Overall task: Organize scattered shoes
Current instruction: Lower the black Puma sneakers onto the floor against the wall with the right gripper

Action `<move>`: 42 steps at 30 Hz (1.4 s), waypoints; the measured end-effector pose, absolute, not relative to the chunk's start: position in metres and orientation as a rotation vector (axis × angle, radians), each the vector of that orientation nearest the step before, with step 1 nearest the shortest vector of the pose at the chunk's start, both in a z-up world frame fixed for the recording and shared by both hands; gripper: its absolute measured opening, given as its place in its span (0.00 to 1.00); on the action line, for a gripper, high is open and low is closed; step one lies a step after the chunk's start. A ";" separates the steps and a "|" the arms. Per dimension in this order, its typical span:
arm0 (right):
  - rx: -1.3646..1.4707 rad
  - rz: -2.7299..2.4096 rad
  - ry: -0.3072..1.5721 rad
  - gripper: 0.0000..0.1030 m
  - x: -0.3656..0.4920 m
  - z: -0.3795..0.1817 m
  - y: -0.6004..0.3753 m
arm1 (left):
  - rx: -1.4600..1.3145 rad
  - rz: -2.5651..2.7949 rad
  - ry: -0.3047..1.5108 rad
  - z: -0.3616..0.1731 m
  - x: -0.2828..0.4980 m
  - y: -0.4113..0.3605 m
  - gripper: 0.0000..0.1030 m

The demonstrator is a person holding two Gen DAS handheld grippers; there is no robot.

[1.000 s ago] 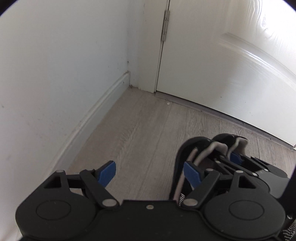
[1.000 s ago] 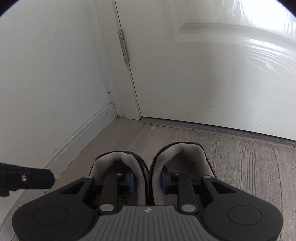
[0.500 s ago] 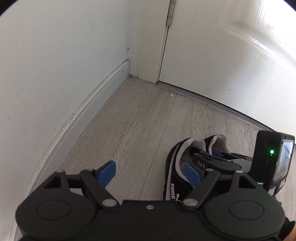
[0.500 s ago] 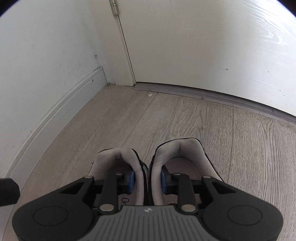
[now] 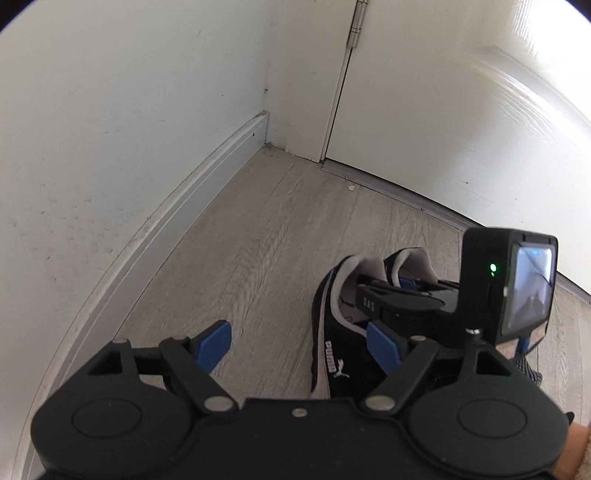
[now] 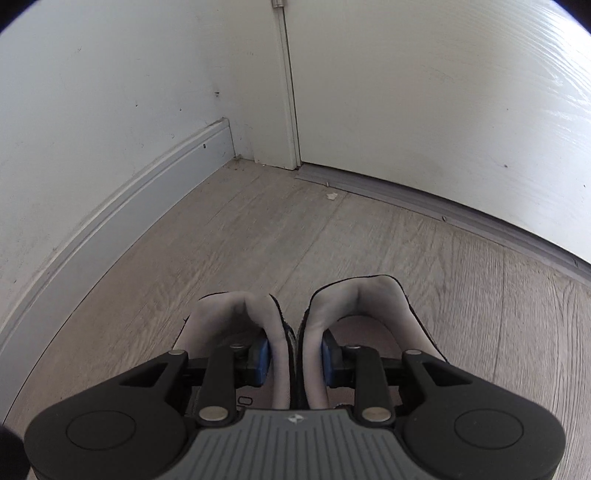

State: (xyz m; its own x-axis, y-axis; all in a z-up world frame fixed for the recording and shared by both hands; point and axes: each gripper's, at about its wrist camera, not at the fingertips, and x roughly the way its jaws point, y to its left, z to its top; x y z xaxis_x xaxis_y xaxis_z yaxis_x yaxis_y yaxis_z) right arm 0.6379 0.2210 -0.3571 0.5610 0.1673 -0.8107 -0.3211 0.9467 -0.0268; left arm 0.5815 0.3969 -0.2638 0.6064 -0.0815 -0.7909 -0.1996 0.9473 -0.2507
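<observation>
Right gripper (image 6: 295, 360): jaws closed on the two inner collar walls of a pair of shoes, pinching them together; one blue pad sits inside each shoe opening.
Right gripper, side view: seen from the left wrist camera (image 5: 406, 295), its body carries a small camera box (image 5: 511, 286) with a green light on.
Shoes (image 6: 291, 328): black pair with grey lining, side by side and touching at the collars, heels pointing away from the right wrist camera. Whether the soles touch the floor cannot be told from either view.
Shoe marking: the nearer shoe in the left wrist view (image 5: 332, 332) bears a white brand logo on its side.
Left gripper (image 5: 301, 345): jaws open and empty, blue pads well apart; it hangs just to the left of the shoes, not touching them.
Hand: a sliver of the person's hand (image 5: 576, 454) shows at the lower right edge of the left wrist view.
Floor (image 6: 295, 236): pale grey wood-look boards, bare ahead of the shoes.
Scrap: a small white fleck (image 6: 331, 196) lies on the floor near the door threshold.
Skirting board (image 6: 140, 199): runs along the left wall to the corner.
Wall (image 6: 92, 92): white, with a few dark specks.
Door (image 6: 443, 103): white, closed, hinge (image 6: 277, 3) at its left edge, metal threshold strip (image 6: 424, 210) along its foot.
</observation>
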 end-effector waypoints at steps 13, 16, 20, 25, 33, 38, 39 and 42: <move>-0.242 0.363 0.827 0.83 0.576 -0.303 0.189 | -0.377 0.046 0.929 -0.258 0.570 0.395 0.79; -0.299 0.403 0.809 0.84 0.551 -0.300 0.179 | -0.378 0.032 0.941 -0.258 0.565 0.393 0.79; -0.275 0.380 0.827 0.84 0.531 -0.305 0.172 | -0.363 0.021 0.961 -0.260 0.560 0.390 0.79; -0.249 0.379 0.888 0.65 0.514 -0.321 0.170 | -0.361 0.018 0.978 -0.263 0.557 0.390 0.79; -0.157 0.411 0.923 0.72 0.531 -0.332 0.168 | -0.371 0.024 0.973 -0.264 0.557 0.392 0.79; -0.242 0.441 0.927 0.65 0.532 -0.338 0.173 | -0.395 0.034 0.981 -0.266 0.555 0.393 0.79; -0.239 0.434 0.925 0.60 0.532 -0.338 0.174 | -0.399 0.035 0.982 -0.267 0.554 0.394 0.79; -0.247 0.417 0.922 0.56 0.533 -0.339 0.180 | -0.400 0.038 0.985 -0.266 0.552 0.394 0.79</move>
State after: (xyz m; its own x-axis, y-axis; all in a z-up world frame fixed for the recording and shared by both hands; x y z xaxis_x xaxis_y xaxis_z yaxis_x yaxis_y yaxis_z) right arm 0.5327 0.1798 -0.3391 0.5323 0.2415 -0.8114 -0.4498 0.8926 -0.0294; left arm 0.5515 0.3938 -0.2663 0.5585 -0.1476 -0.8163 -0.2106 0.9266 -0.3116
